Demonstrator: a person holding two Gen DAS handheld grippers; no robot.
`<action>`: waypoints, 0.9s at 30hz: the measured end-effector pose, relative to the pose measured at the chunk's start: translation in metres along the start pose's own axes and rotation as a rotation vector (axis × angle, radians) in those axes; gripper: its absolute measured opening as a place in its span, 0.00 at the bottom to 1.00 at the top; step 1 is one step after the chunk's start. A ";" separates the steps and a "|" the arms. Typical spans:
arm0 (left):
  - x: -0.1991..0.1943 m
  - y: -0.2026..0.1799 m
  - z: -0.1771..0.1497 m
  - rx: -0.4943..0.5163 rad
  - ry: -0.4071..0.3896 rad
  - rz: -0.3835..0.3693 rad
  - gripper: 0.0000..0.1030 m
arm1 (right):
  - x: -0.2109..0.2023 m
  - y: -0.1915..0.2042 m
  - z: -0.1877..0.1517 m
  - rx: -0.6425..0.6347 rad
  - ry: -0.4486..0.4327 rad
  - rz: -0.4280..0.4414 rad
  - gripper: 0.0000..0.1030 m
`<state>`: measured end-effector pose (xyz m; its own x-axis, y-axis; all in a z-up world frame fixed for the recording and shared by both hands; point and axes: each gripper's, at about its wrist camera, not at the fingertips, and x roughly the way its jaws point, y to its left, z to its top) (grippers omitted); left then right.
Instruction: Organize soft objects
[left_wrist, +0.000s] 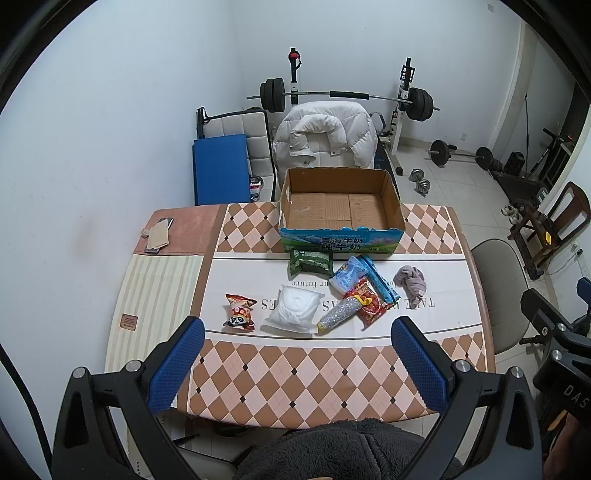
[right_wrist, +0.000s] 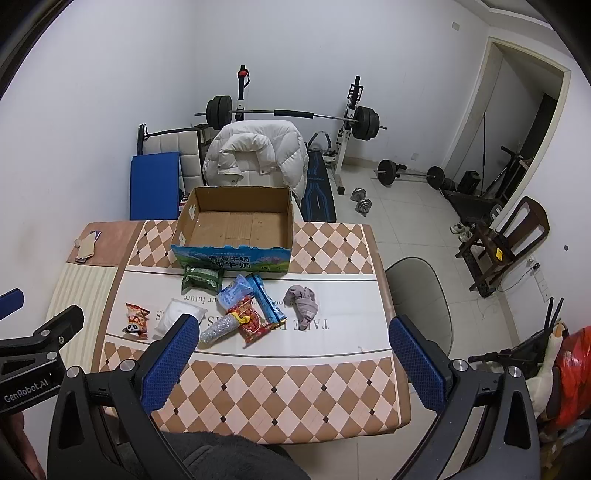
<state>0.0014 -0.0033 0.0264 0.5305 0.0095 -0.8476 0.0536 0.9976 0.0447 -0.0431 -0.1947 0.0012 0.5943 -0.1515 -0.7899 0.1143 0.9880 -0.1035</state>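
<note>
We have the left gripper (left_wrist: 297, 354) and right gripper (right_wrist: 291, 356) both spread wide, holding nothing, above the table's (left_wrist: 295, 384) near edge. Landmark: the empty cardboard milk box (left_wrist: 340, 206). Just nearer than it lie the green packet (left_wrist: 310, 261), blue packets (left_wrist: 364, 275), red snack bag (left_wrist: 369, 302), glittery cone (left_wrist: 338, 314), white pouch (left_wrist: 293, 308), panda snack bag (left_wrist: 240, 312) and, nearer-right, a grey cloth (left_wrist: 412, 282).

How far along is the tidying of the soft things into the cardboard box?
Nothing looks done: the cardboard box is empty. Nothing is in hand; the left gripper and right gripper are open above the near table edge. Left to do: the panda snack, white pouch, green pack, grey cloth and the overlapping packets.
</note>
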 end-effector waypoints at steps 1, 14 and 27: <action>0.000 0.000 0.000 0.000 -0.001 0.000 1.00 | 0.000 0.000 0.000 0.000 0.000 0.001 1.00; 0.020 0.015 0.008 0.015 0.008 0.036 1.00 | 0.013 0.003 0.004 0.023 0.033 0.027 1.00; 0.240 0.054 0.009 0.189 0.324 0.127 1.00 | 0.274 0.048 -0.042 0.203 0.530 0.251 1.00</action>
<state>0.1393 0.0518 -0.1692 0.2499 0.1837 -0.9507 0.1758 0.9569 0.2311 0.0917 -0.1880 -0.2453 0.1527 0.1708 -0.9734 0.2023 0.9587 0.1999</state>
